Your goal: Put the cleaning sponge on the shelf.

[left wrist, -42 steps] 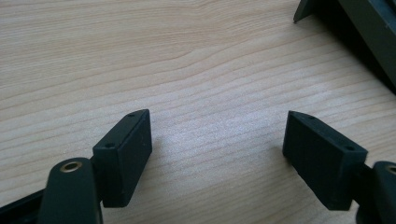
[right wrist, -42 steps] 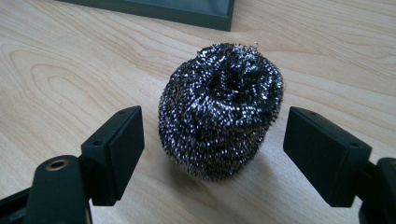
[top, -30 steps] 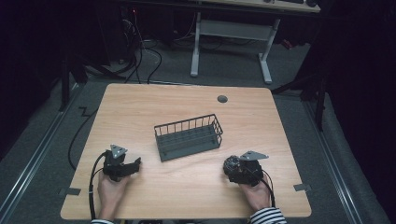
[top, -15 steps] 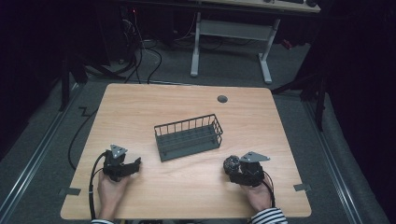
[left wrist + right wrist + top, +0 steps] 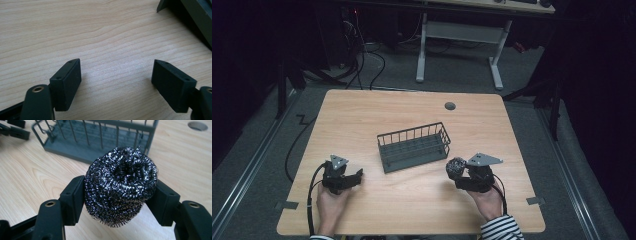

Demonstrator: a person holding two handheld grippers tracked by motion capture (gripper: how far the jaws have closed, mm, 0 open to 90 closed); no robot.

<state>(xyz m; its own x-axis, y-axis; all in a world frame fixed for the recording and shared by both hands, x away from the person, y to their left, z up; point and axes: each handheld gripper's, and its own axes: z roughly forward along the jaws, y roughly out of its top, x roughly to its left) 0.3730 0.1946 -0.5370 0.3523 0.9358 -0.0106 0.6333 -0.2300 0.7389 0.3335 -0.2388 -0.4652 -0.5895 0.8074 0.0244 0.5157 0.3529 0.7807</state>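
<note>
Wood counter (image 5: 412,120): pale grain, with a round grey hole cover (image 5: 450,106) toward its far edge.
Left hand (image 5: 329,205): at the near left corner of the counter, wrapped around the left gripper (image 5: 357,176).
Left gripper jaws: spread wide apart with bare wood between them, low over the counter, pointing right toward the basket; a cable (image 5: 312,192) loops back from the gripper.
Basket (image 5: 414,146): dark grey wire rack at the middle of the counter, upright, long axis running left to right and angled slightly away at its right end.
Scrubber (image 5: 456,167): ball of dark steel wool, just beside the basket's near right corner, apart from it.
Right gripper (image 5: 455,172): jaws clamped on the scrubber from both sides, pointing left and away toward the basket.
Right hand (image 5: 488,200): at the near right, with a striped sleeve (image 5: 502,229) at the counter's edge.
</note>
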